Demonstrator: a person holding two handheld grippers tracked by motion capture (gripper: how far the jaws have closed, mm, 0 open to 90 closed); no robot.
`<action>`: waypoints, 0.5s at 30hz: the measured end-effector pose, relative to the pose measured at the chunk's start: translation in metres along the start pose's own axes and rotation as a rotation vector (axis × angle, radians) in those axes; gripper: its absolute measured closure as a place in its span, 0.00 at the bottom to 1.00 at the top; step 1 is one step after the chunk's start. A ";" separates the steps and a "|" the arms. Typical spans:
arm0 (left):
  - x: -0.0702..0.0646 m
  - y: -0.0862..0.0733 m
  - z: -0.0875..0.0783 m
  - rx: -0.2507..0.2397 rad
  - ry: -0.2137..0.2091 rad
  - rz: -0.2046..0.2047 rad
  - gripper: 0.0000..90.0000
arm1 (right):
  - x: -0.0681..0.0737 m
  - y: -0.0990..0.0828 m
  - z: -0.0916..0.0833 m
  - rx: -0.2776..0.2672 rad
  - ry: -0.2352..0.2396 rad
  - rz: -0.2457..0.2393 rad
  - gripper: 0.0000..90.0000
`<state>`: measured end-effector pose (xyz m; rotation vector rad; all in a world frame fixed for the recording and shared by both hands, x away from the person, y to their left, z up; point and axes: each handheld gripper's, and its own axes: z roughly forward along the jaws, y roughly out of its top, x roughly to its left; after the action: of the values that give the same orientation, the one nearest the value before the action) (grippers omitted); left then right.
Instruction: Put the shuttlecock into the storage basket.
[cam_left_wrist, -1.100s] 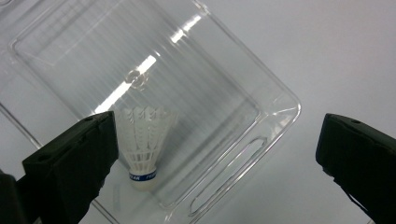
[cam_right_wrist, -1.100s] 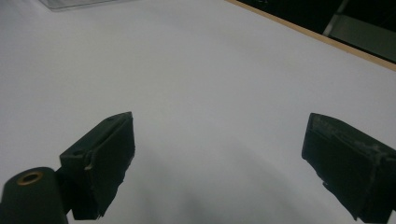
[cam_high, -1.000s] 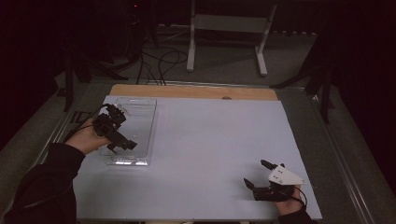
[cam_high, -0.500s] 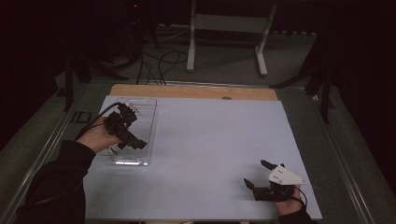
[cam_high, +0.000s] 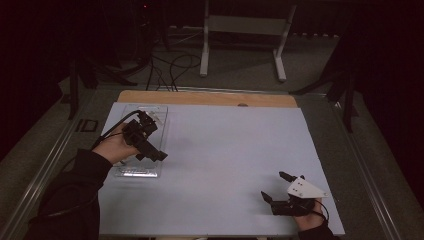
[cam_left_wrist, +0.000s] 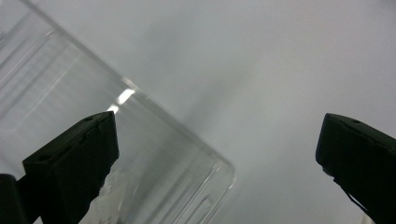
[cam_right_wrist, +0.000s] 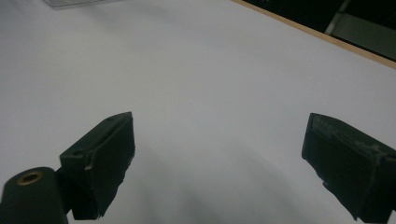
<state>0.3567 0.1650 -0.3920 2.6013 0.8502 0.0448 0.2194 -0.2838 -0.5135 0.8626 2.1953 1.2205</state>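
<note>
Down at the near right corner of the table (cam_high: 225, 150), close to its front edge: right gripper (cam_high: 274, 185), jaws spread wide, nothing between them, only bare white sheet ahead in the right gripper view. Looks parked rather than working. Small risk here, probably no more than a nudge off the near edge, given how close to it.

Further in, at the left: left gripper (cam_high: 156, 155), held above the clear tray (cam_high: 135, 172), likewise released and gripping nothing. Seen along its own jaws, straddles the tray's rounded corner, one jaw over the plastic, the other over bare sheet beside it. Impossible to tell whether either jaw touches.

Main hazards, judged from that pose:
- Closing on a thin clear wall: likely to flex, slip or spring out of the pinch.
- Coming down off-line: likely to shove a light tray sideways across a smooth sheet, with nothing bracing it from the other side.
- Misjudging the edge, since transparent plastic on white gives little contrast.
- Snagging the black cable (cam_high: 112, 127) trailing near the tray's far end and dragging it.

Beyond, at the table's far edge: wooden strip (cam_high: 210, 98), well apart from both grippers.
</note>
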 end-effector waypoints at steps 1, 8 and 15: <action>-0.002 0.002 0.001 0.003 -0.008 0.008 0.00 | 0.000 0.000 0.000 0.000 0.001 0.001 0.10; -0.013 0.013 0.007 -0.002 -0.041 0.052 0.00 | 0.000 0.000 0.000 0.002 0.002 -0.003 0.10; -0.024 0.021 0.013 0.022 -0.049 0.086 0.00 | 0.000 0.000 0.000 0.000 0.003 0.001 0.10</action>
<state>0.3506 0.1308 -0.3939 2.6472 0.7261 -0.0045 0.2196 -0.2843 -0.5137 0.8622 2.1971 1.2230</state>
